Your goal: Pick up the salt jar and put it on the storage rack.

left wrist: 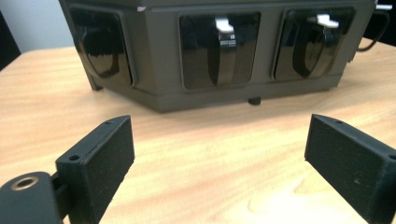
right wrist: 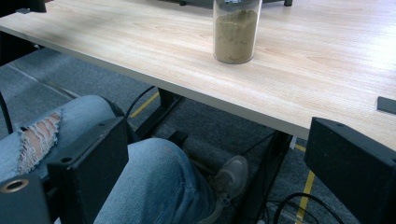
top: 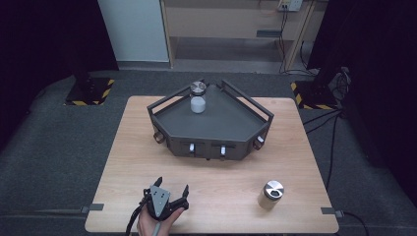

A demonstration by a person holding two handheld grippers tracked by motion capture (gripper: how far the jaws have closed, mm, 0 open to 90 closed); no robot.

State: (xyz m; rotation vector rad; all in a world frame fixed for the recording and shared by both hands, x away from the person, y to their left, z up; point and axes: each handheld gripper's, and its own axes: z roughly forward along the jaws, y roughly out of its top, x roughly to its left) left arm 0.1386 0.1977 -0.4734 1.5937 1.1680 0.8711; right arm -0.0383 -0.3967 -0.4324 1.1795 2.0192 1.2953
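A dark grey corner-shaped rack (top: 211,129) stands on the wooden table (top: 147,162). On its tray stand a white jar (top: 197,104) and, behind it, a jar with a metal lid (top: 197,88). A clear jar of tan powder (top: 271,195) with a metal lid stands near the table's front right. My left gripper (top: 172,188) is open near the front edge, facing the rack's front (left wrist: 210,51) with nothing between its jaws (left wrist: 219,158). My right gripper (right wrist: 215,168) is open below the table's edge, over a person's knee, facing the powder jar (right wrist: 236,32).
Glossy black hooks (left wrist: 223,56) sit in the rack's front recesses. A person's jeans-clad legs (right wrist: 154,186) and a shoe (right wrist: 231,175) are under the table. Cables (top: 319,123) run over the grey floor at the right. A wooden shelf unit (top: 236,29) stands at the back.
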